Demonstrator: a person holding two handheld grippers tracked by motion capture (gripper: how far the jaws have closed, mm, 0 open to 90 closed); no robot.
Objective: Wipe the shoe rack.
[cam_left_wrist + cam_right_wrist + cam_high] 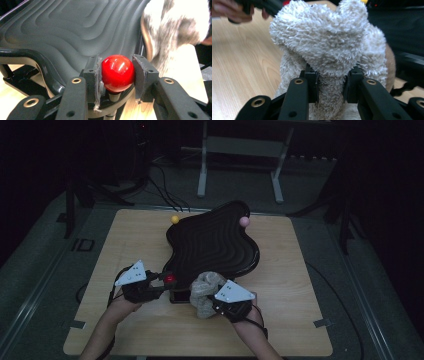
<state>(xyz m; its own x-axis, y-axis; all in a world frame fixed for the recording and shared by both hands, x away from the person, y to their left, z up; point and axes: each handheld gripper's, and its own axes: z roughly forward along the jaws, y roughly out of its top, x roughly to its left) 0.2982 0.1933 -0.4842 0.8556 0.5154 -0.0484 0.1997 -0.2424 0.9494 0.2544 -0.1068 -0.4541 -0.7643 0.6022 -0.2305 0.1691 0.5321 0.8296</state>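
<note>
Three balls show: a red ball [117, 73], a yellow ball [175, 219] and a pink ball [244, 221]. One black ridged tray [215, 240] sits on the wooden counter [290, 300]. The left gripper [117, 75] has its fingers closed on the red ball at the tray's near rim. The right gripper [329, 85] pinches one fluffy cloth [329, 42] just beside that rim. Yellow and pink sit at the tray's far edge. Bare counter lies open to either side.

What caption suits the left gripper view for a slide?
Left gripper fingers clamp a glossy red ball beside a ridged black plastic tray.
</note>
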